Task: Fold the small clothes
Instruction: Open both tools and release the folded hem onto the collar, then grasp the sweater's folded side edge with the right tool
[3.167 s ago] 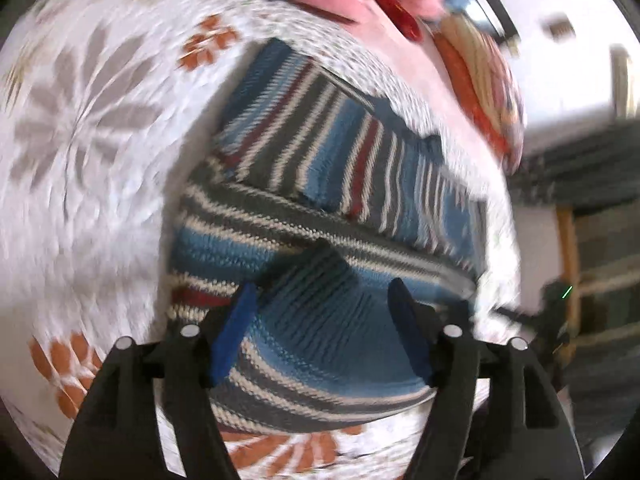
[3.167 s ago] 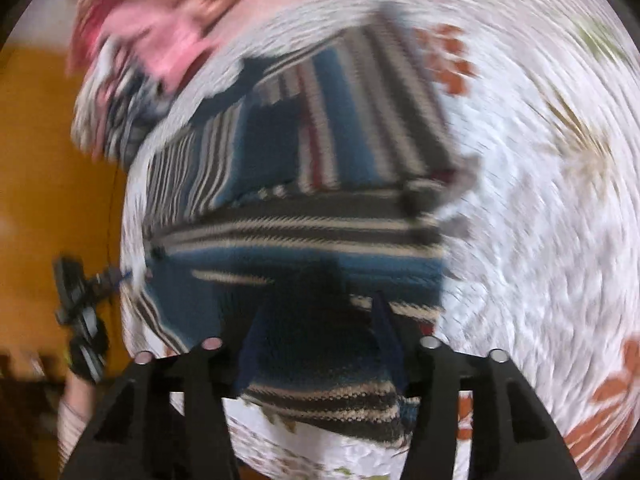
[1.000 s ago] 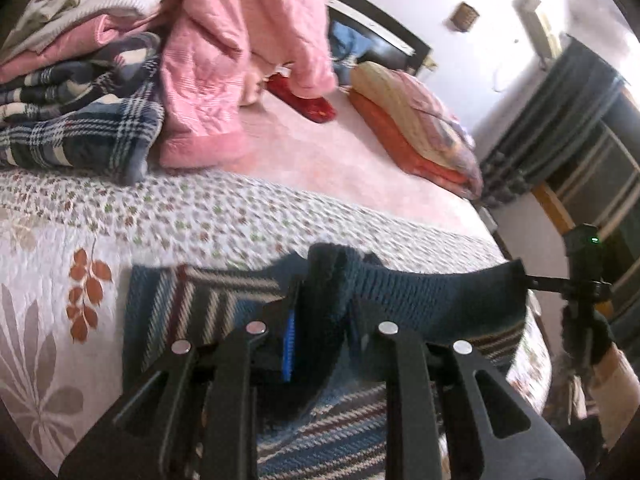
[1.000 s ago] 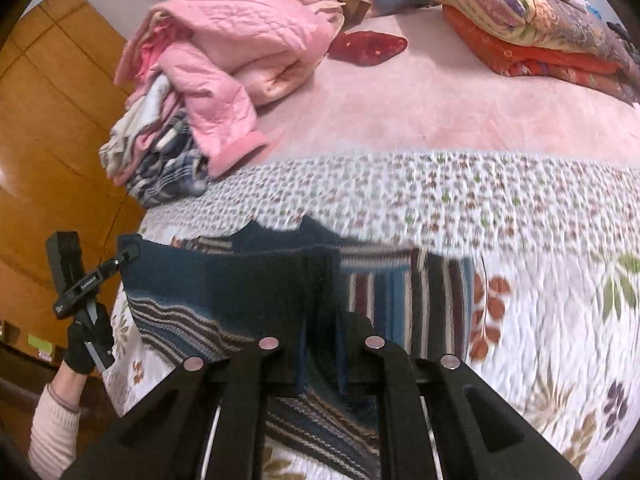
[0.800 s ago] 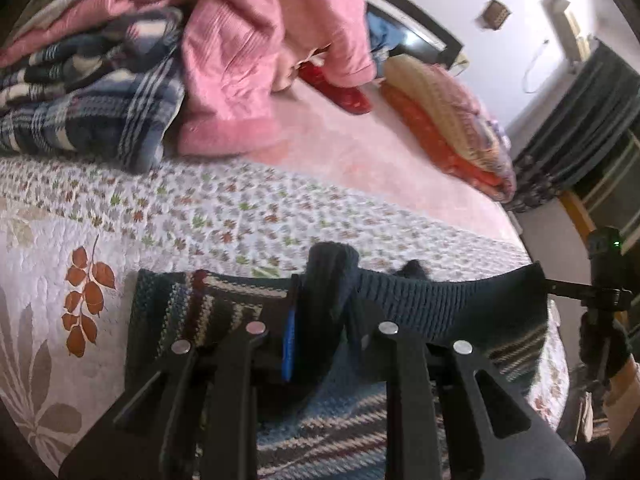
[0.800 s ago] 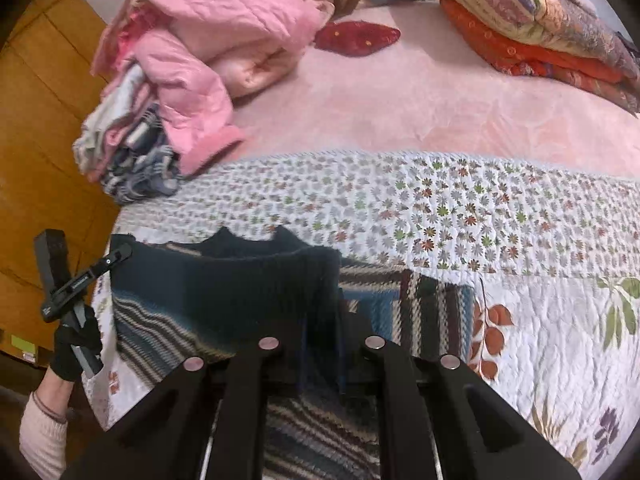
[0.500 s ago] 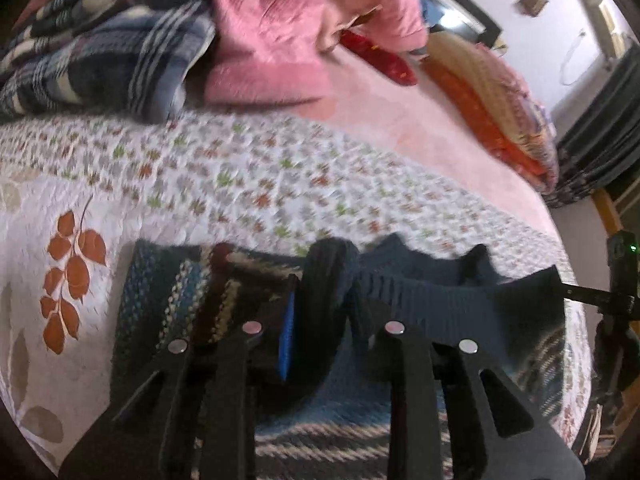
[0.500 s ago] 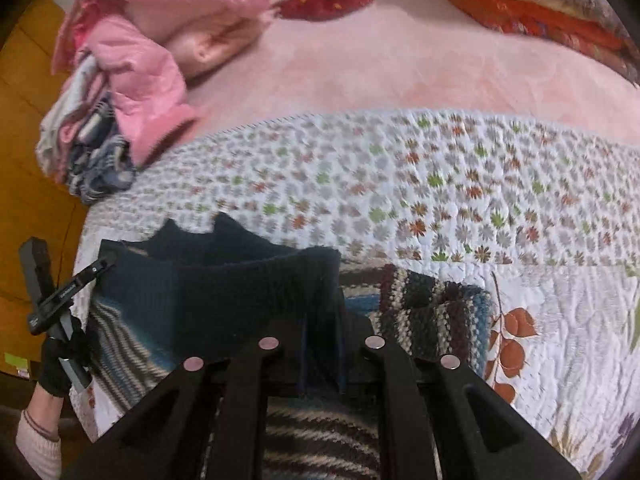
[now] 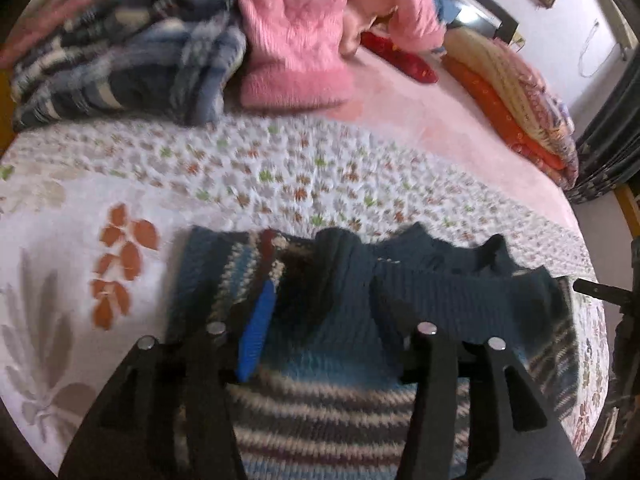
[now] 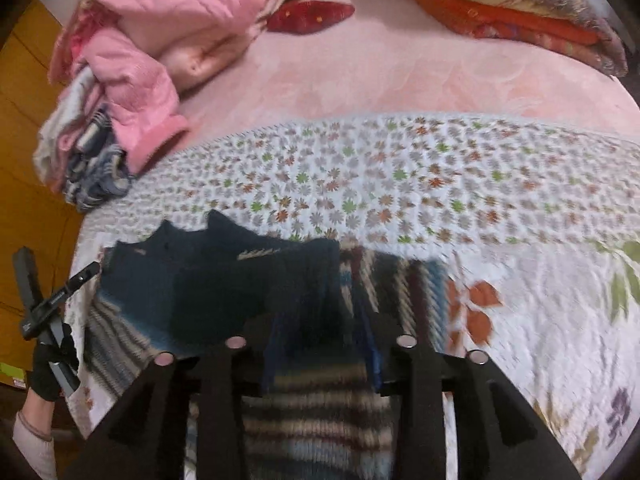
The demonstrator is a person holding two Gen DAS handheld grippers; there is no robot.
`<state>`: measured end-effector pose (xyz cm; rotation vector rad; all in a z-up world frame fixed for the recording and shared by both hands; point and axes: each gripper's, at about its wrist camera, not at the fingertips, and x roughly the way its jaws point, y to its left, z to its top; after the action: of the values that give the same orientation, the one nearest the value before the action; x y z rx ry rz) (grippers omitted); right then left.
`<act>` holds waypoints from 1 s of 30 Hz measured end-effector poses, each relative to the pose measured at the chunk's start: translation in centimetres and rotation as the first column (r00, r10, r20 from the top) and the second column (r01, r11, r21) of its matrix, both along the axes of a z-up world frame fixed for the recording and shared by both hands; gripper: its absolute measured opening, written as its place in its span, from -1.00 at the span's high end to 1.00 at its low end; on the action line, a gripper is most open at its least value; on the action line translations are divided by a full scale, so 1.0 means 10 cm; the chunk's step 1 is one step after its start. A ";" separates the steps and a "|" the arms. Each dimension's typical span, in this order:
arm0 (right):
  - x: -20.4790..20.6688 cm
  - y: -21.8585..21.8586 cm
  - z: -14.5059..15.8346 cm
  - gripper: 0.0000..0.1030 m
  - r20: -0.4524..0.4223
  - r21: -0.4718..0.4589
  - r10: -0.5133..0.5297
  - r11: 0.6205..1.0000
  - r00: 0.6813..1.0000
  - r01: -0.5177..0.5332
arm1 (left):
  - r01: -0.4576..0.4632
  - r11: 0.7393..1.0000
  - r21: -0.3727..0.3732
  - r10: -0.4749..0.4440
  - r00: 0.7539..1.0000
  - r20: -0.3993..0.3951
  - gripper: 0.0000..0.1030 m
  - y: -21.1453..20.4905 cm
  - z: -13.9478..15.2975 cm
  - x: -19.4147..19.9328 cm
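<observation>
A striped knit sweater (image 9: 344,424) in blue, grey, cream and dark red lies on the white floral bedspread (image 9: 280,172). Its dark teal hem (image 9: 460,288) is folded up over the striped body, near the neckline. My left gripper (image 9: 324,300) stands open at the sweater's left side, a bunched ridge of knit loose between its blue pads (image 9: 256,332). My right gripper (image 10: 324,316) is open as well, over the sweater (image 10: 316,412) at its right side, with dark fabric lying between its fingers. Motion blur softens both views.
A heap of pink jackets (image 9: 296,40) and plaid cloth (image 9: 132,60) sits at the back left on the pink sheet (image 10: 400,72). Folded orange quilts (image 10: 520,12) lie back right, beside a red cushion (image 10: 312,16). A gloved hand (image 10: 48,368) shows by the wooden wall.
Both grippers carried the hem up over the sweater and lowered it. In the last half second both sets of fingers spread apart, letting go of the knit.
</observation>
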<state>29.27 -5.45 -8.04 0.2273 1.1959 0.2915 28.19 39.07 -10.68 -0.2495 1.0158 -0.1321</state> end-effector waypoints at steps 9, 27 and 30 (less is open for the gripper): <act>-0.84 -0.33 0.04 0.04 -0.110 0.043 0.061 0.997 0.992 -0.056 | 0.208 0.978 -0.008 -0.208 0.978 -0.029 -0.33 -0.54 0.25 -0.75; -1.20 -0.43 -0.67 0.76 -0.242 0.015 0.016 1.000 0.970 -0.013 | 0.185 0.978 -0.094 -0.196 0.973 -0.124 -0.36 -0.58 -0.46 -0.87; -1.18 -0.39 -0.55 0.57 -0.220 0.021 0.045 0.999 0.974 -0.041 | 0.186 0.978 -0.092 -0.196 0.973 -0.121 -0.36 -0.62 -0.43 -0.85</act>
<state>17.47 -9.31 -13.53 0.2534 1.4203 0.3202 19.64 32.90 -14.96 -0.2351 1.1644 -0.3360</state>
